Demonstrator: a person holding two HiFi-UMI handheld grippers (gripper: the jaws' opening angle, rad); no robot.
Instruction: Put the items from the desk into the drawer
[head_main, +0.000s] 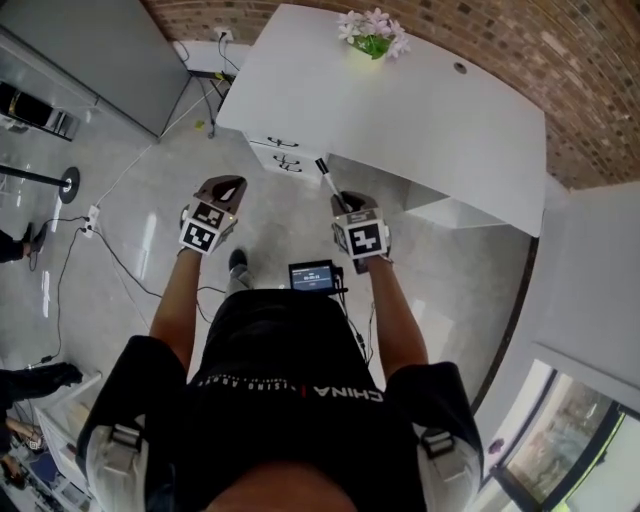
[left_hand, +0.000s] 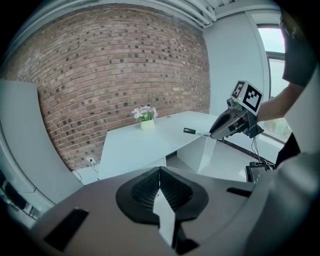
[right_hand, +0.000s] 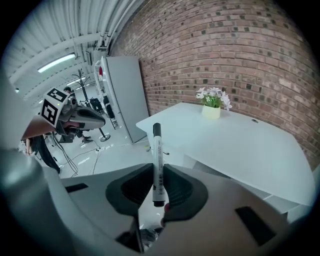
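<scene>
A white marker with a black cap (right_hand: 157, 160) stands upright between the jaws of my right gripper (right_hand: 157, 192), which is shut on it. In the head view the marker (head_main: 328, 180) points from the right gripper (head_main: 352, 203) toward the white desk (head_main: 400, 110). The desk's drawers (head_main: 282, 152) sit under its left end, both shut. My left gripper (head_main: 222, 187) hangs level with the right one, short of the desk. Its jaws (left_hand: 160, 187) are shut with nothing between them. The left gripper view catches the right gripper (left_hand: 227, 125) with the marker (left_hand: 196, 132).
A small pot of flowers (head_main: 372, 35) stands at the desk's far edge before a brick wall. A grey cabinet (head_main: 90, 50) is at the left, and cables and a power strip (head_main: 92, 215) lie on the floor. A white unit (head_main: 600, 280) is at the right.
</scene>
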